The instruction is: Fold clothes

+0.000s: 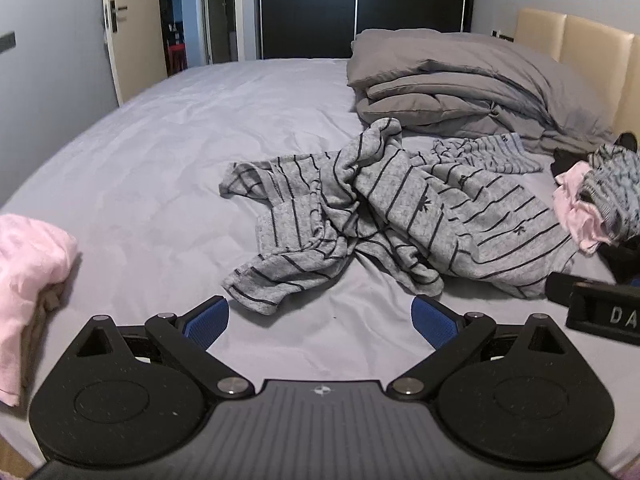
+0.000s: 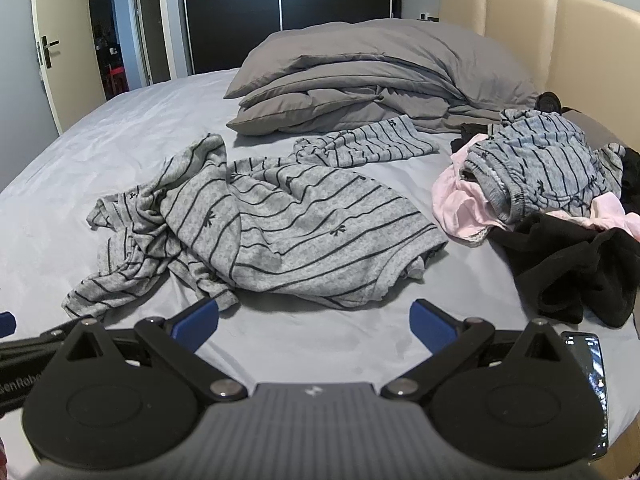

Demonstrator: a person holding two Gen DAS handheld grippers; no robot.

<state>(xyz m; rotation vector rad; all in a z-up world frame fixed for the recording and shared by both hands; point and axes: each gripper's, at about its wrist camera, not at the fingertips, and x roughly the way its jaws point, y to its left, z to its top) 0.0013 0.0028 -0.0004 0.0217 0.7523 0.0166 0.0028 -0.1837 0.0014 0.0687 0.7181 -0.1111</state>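
Observation:
A crumpled grey top with dark stripes [image 1: 384, 212] lies in the middle of the bed; it also shows in the right wrist view [image 2: 280, 224]. My left gripper [image 1: 320, 320] is open and empty, just short of the top's near hem. My right gripper [image 2: 316, 322] is open and empty, just before the top's near edge. A pile of clothes lies at the right: striped grey shorts [image 2: 548, 160], a pink garment [image 2: 464, 204] and a black garment [image 2: 572, 264]. A pink garment [image 1: 28, 280] lies at the left edge.
Folded grey duvet and pillows [image 2: 360, 76] lie at the head of the bed by the beige headboard [image 2: 560, 28]. A phone [image 2: 592, 380] lies at the bed's right edge. The lilac sheet [image 1: 160, 160] stretches to the left. A door [image 1: 132, 20] stands at the far left.

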